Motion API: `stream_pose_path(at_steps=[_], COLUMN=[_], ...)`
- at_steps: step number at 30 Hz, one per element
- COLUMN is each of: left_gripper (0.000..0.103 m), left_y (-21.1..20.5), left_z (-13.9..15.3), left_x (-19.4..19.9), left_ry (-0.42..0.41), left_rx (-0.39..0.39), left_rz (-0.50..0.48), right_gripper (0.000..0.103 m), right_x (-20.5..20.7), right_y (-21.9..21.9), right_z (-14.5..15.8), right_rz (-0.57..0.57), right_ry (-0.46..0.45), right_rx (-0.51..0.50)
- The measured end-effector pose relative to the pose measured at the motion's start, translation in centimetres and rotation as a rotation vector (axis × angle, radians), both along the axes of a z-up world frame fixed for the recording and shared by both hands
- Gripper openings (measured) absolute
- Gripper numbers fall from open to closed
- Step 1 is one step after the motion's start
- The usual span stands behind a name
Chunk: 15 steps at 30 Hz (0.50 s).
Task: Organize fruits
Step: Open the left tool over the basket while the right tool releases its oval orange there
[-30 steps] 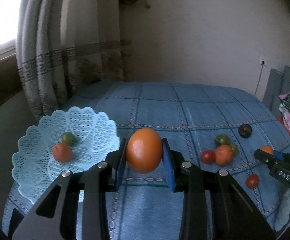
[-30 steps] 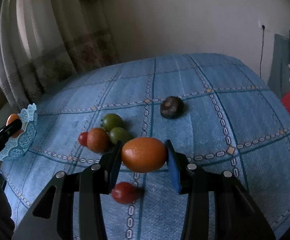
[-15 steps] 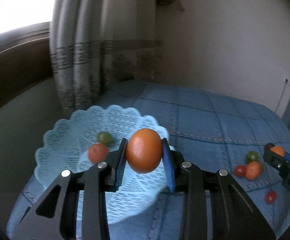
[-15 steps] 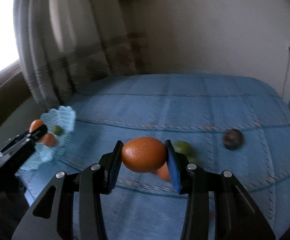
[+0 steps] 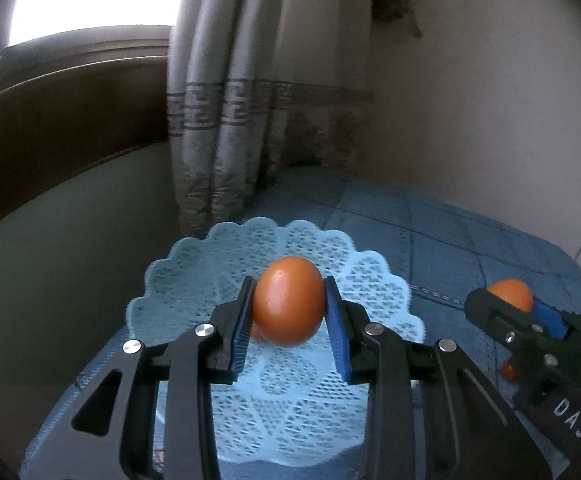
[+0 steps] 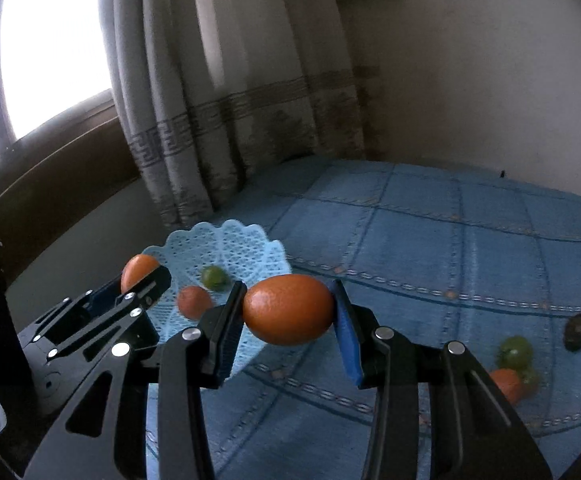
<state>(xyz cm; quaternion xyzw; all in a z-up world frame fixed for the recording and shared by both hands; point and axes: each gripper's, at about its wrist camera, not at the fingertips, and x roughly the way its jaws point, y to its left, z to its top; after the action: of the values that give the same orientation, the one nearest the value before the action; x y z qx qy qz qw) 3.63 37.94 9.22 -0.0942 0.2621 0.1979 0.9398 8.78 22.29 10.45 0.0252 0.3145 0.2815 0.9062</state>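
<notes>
The left hand-held gripper (image 5: 288, 312) pinches an orange (image 5: 288, 304) above the basket (image 5: 382, 292), placed for release there. The right hand-held gripper (image 6: 288, 312) clamps a second orange (image 6: 288, 310) near the basket's right rim, awaiting its turn.

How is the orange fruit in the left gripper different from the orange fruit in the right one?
The egg-shaped orange fruit in the left hand-held gripper stands tall between the fingers, over the pale blue lacy plastic basket. The oval orange fruit in the right hand-held gripper lies sideways, gripped at its ends, beside the basket over the blue quilted bedspread. Both are smooth, orange and held clear of the bed.
</notes>
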Motion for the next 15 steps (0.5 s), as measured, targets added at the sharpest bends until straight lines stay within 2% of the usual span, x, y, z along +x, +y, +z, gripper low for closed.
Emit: stream_pose_path(at_steps=[1,3,4,7,9,15], left_gripper=[0.040,0.075,0.079,0.084,0.089,0.093], left_y=[0.5,1.1,1.2,1.3,1.5,2.7], left_z=[0.1,0.5,0.8,1.5,1.7,2.1], left_x=[-0.2,-1.0,-1.4,-2.1,-2.2,-3.1], left_ry=[-0.006,-0.041,-0.057,-0.085,-0.095,-0.130], left_rx=[-0.005,0.006,0.019,0.058,0.048,0.008], left_rz=[0.023,0.084,0.101,0.131,0.136,0.199], right_gripper=[0.043,0.043,0.043,0.043,0.043,0.043], right_x=[0.1,0.3,0.4,0.7,0.8,0.5], right_y=[0.4,0.9,0.9,1.0,1.2,2.8], right_z=[-0.1,-0.4,-0.6,-1.1,-1.3,-1.7], right_rz=[0.004,0.002,-0.002,-0.010,-0.009,0.037], right_ry=[0.006,0.015,0.021,0.041,0.048,0.045], right_rx=[0.001,0.002,0.005,0.008,0.008,-0.013])
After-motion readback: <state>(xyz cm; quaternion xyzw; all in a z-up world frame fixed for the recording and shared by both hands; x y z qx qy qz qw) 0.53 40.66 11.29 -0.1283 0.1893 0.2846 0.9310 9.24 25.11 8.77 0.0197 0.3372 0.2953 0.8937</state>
